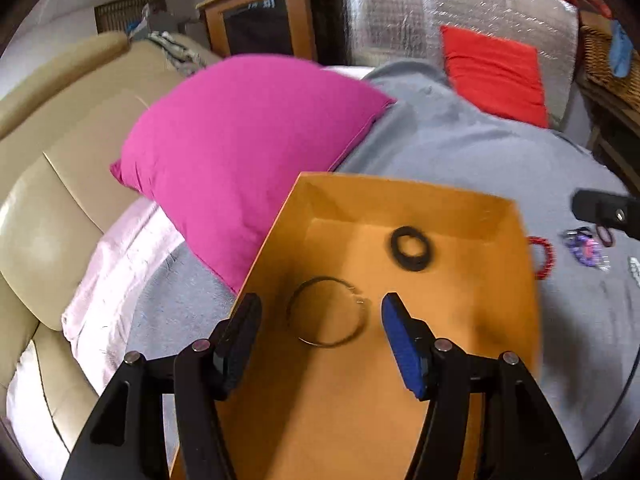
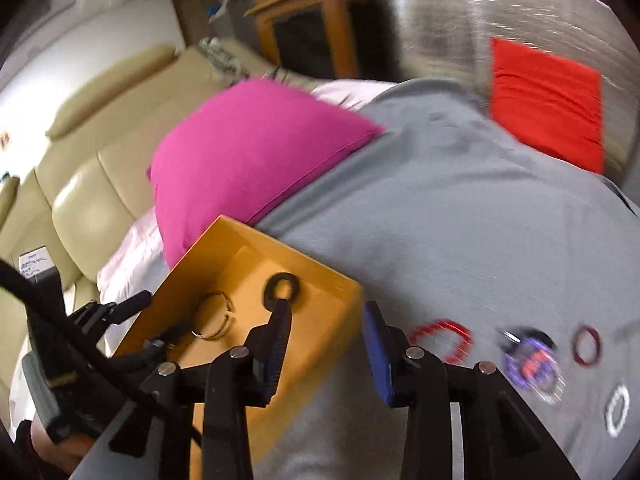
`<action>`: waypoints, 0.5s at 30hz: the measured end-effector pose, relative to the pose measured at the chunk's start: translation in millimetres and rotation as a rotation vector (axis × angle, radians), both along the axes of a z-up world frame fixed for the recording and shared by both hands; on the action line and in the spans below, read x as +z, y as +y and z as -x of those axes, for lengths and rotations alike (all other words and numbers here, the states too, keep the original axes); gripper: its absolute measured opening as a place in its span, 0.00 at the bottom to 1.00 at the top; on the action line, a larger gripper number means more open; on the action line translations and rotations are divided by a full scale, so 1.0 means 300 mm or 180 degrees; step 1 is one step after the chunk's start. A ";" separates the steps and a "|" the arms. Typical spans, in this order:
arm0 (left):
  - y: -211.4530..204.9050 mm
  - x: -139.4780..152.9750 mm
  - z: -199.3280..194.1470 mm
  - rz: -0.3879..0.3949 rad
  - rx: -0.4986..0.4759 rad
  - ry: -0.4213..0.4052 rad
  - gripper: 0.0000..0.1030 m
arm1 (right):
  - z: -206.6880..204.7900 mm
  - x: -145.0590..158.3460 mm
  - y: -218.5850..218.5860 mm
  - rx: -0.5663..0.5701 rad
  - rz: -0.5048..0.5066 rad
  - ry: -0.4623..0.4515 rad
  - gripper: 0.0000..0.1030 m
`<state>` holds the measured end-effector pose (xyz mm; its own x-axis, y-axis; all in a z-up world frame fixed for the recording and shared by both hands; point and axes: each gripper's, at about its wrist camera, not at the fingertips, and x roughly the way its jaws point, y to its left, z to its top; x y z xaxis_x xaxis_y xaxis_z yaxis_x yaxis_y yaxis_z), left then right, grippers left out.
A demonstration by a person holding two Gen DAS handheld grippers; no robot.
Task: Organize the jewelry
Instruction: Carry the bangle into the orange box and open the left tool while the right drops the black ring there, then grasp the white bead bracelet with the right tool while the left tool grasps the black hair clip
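An orange box (image 1: 400,380) lies on the grey blanket (image 1: 460,148); it also shows in the right wrist view (image 2: 320,312). Inside lie a thin metal bangle (image 1: 326,311) (image 2: 212,314) and a black ring (image 1: 409,247) (image 2: 282,285). My left gripper (image 1: 318,334) is open and empty above the box, with the bangle between its fingers in view. My right gripper (image 2: 326,344) is open and empty over the box's right edge. A red beaded bracelet (image 1: 544,256) (image 2: 440,340), a purple bracelet bunch (image 1: 586,249) (image 2: 532,360), a dark red ring (image 2: 586,345) and a white bracelet (image 2: 618,410) lie on the blanket right of the box.
A magenta pillow (image 1: 240,152) (image 2: 248,160) lies behind the box at left. A red cushion (image 1: 496,76) (image 2: 548,108) leans at the back. A beige leather sofa (image 1: 48,184) runs along the left. A wooden cabinet (image 1: 260,16) stands behind.
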<state>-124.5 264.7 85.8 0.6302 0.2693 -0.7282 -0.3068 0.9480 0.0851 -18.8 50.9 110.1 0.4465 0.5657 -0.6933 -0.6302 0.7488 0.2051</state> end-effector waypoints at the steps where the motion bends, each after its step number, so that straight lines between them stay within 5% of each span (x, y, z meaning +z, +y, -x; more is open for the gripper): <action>1: -0.026 0.027 0.012 0.0001 -0.0040 -0.0047 0.62 | 0.010 0.010 -0.066 -0.0075 -0.0067 -0.0003 0.39; 9: -0.334 0.218 0.068 -0.0007 -0.0345 -0.0501 0.73 | 0.026 0.035 -0.608 -0.0870 -0.0520 0.0000 0.39; 15: -0.557 0.155 0.006 0.0100 -0.0472 -0.0480 0.75 | -0.031 -0.044 -0.950 -0.1424 -0.0883 0.0318 0.39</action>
